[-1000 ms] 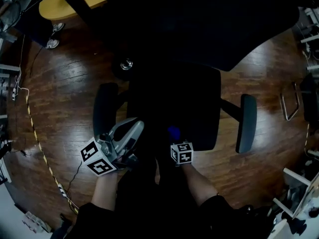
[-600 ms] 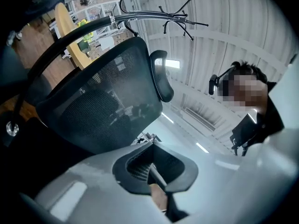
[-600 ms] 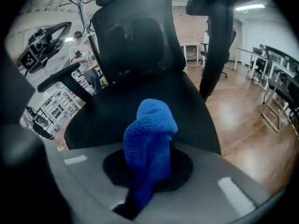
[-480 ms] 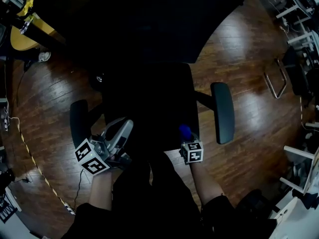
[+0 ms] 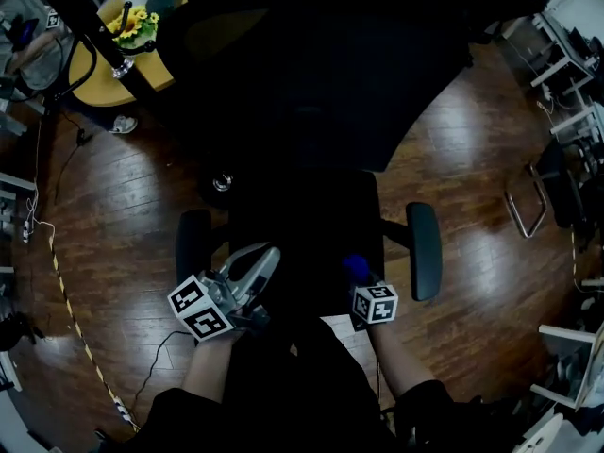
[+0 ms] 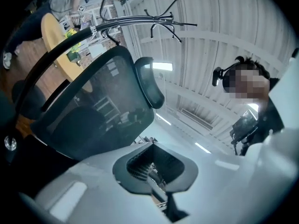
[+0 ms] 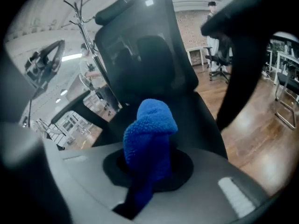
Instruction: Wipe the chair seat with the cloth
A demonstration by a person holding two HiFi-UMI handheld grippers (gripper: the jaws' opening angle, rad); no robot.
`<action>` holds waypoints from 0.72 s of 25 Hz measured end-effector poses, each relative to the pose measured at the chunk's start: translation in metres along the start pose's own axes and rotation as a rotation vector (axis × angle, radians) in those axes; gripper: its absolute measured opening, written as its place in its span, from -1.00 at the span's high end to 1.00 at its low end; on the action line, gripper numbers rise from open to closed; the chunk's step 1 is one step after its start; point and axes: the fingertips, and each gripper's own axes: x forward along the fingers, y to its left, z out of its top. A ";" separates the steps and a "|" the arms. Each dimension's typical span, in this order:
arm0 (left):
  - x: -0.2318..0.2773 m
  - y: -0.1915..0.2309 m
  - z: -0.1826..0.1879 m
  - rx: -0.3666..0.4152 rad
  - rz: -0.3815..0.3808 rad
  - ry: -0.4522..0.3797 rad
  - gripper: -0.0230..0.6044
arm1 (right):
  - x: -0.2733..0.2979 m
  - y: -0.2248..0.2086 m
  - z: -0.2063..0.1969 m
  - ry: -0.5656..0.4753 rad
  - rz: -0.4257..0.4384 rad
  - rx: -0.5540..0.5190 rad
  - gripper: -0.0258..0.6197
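Blue cloth (image 7: 150,134) bunched and clamped in right gripper (image 5: 360,281) at front right edge of chair seat (image 5: 307,225), contact unclear. Left gripper (image 5: 264,258) jaws together, empty, by seat's front left corner. Dark seat shows no wipe marks: fits a pass starting or finished

Glossy dark wood floor (image 5: 113,215) surrounds a round yellow table (image 5: 90,88) bearing flowers (image 5: 137,26).

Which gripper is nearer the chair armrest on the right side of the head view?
Right. The right gripper, holding the blue cloth, sits just left of that armrest; the left gripper is across the seat, by the other armrest.
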 end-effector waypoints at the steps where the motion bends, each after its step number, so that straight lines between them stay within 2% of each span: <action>1: -0.004 -0.010 0.011 0.011 -0.007 -0.006 0.96 | -0.009 0.025 0.029 -0.065 0.043 -0.003 0.81; 5: -0.004 -0.062 0.061 0.073 -0.069 -0.052 0.96 | -0.073 0.118 0.154 -0.341 0.268 -0.034 0.81; 8: -0.004 -0.102 0.089 0.139 -0.117 -0.064 0.96 | -0.134 0.181 0.225 -0.506 0.462 -0.038 0.82; 10: -0.005 -0.120 0.103 0.182 -0.141 -0.066 0.96 | -0.169 0.212 0.259 -0.595 0.556 -0.056 0.82; 14: -0.016 -0.136 0.107 0.189 -0.151 -0.083 0.96 | -0.215 0.246 0.279 -0.673 0.649 -0.100 0.82; 18: -0.018 -0.140 0.099 0.172 -0.162 -0.083 0.96 | -0.229 0.256 0.275 -0.699 0.646 -0.117 0.82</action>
